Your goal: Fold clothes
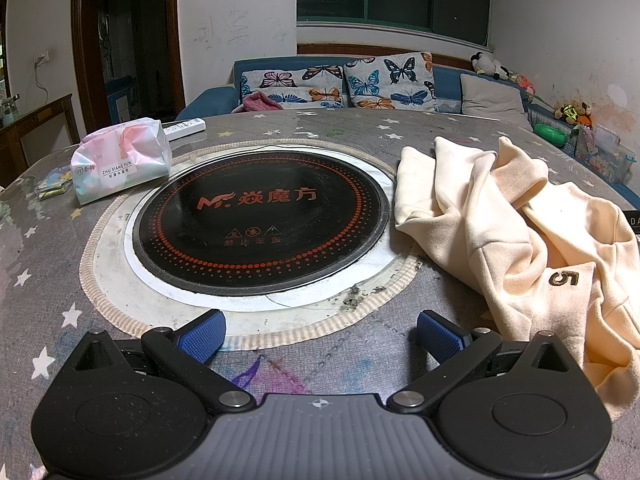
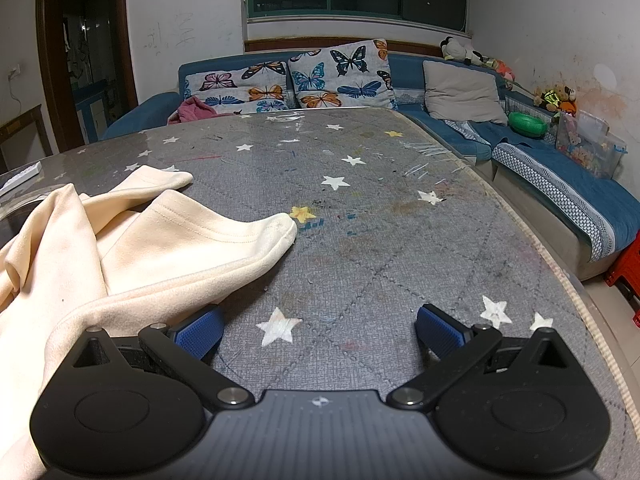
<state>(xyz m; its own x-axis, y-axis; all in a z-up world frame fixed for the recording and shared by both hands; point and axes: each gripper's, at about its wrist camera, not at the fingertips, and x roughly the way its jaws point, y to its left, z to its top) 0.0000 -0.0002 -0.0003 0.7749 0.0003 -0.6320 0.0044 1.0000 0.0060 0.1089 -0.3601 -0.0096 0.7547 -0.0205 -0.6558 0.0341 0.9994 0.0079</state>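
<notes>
A crumpled cream garment (image 1: 516, 240) with a dark "5" patch lies on the grey star-patterned table (image 1: 48, 264), to the right of the round black hotplate (image 1: 260, 220). My left gripper (image 1: 320, 336) hangs open over bare table just short of the hotplate's rim, the garment off to its right; nothing sits between its blue pads (image 1: 200, 340). In the right wrist view the same garment (image 2: 132, 252) spreads across the left side, one sleeve end reaching toward the middle. My right gripper (image 2: 320, 334) is open above the table (image 2: 380, 240), its left finger at the cloth's edge.
A pink-and-white tissue pack (image 1: 120, 160) and a white power strip (image 1: 186, 126) sit at the table's far left. A blue sofa (image 2: 560, 184) with butterfly cushions (image 2: 340, 76) wraps the far and right sides. The table's right edge (image 2: 580, 300) drops to the floor beside a red stool (image 2: 628, 268).
</notes>
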